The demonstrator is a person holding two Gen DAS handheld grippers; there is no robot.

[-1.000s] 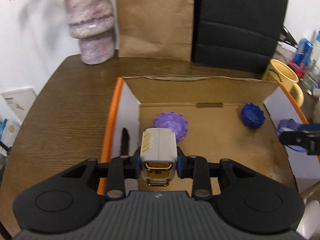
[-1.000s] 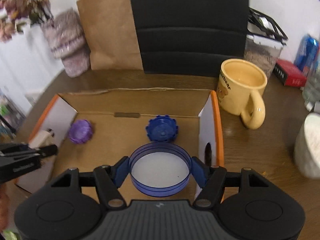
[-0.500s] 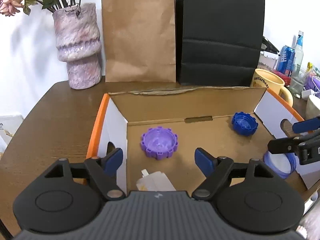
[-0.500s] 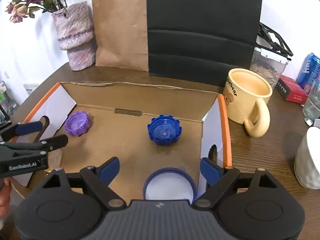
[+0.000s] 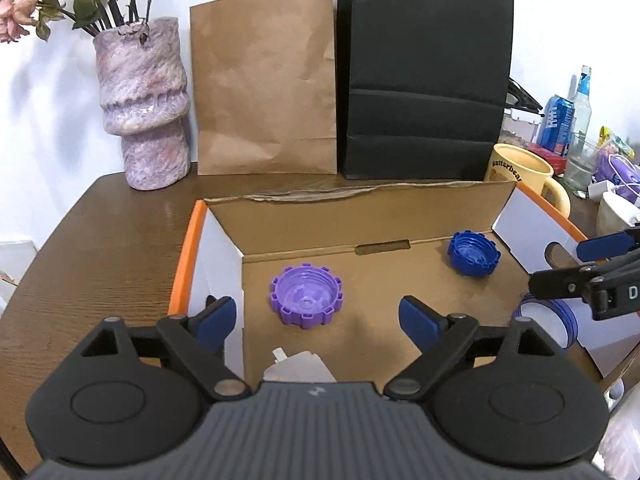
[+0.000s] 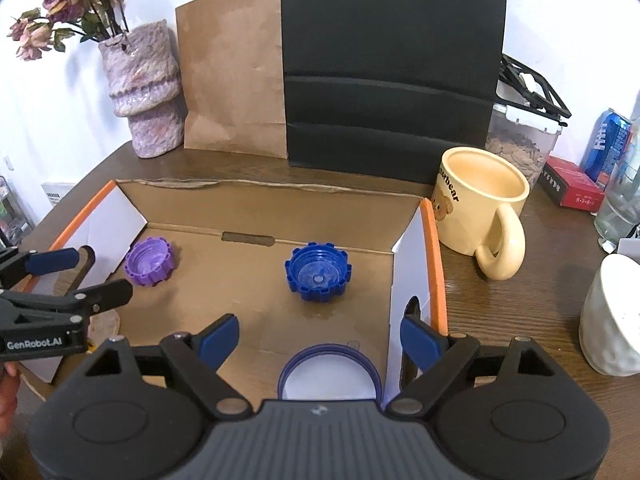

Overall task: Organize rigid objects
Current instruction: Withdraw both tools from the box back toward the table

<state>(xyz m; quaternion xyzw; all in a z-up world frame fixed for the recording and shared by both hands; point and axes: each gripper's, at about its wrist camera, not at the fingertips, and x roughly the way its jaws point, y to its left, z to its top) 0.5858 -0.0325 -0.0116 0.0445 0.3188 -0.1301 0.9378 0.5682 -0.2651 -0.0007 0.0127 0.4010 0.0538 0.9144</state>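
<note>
left gripper (image 5: 316, 318) opening, nothing between, white item (image 5: 298, 368) dropped in box (image 5: 360, 208) | right gripper (image 6: 320, 336) wide, empty, above lid (image 6: 330, 372) | purple cap (image 5: 306, 300), blue cap (image 6: 318, 266) inside box, gathered

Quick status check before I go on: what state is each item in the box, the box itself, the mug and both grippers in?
cardboard box: open, on the table.
purple cap: in box, hollow side up.
blue cap: in box, hollow side up.
blue-rimmed lid: lying flat in box, released.
white item: lying in box, released.
mug: upright, looks empty.
left gripper: jaws opening, nothing between.
right gripper: open, empty.
</note>
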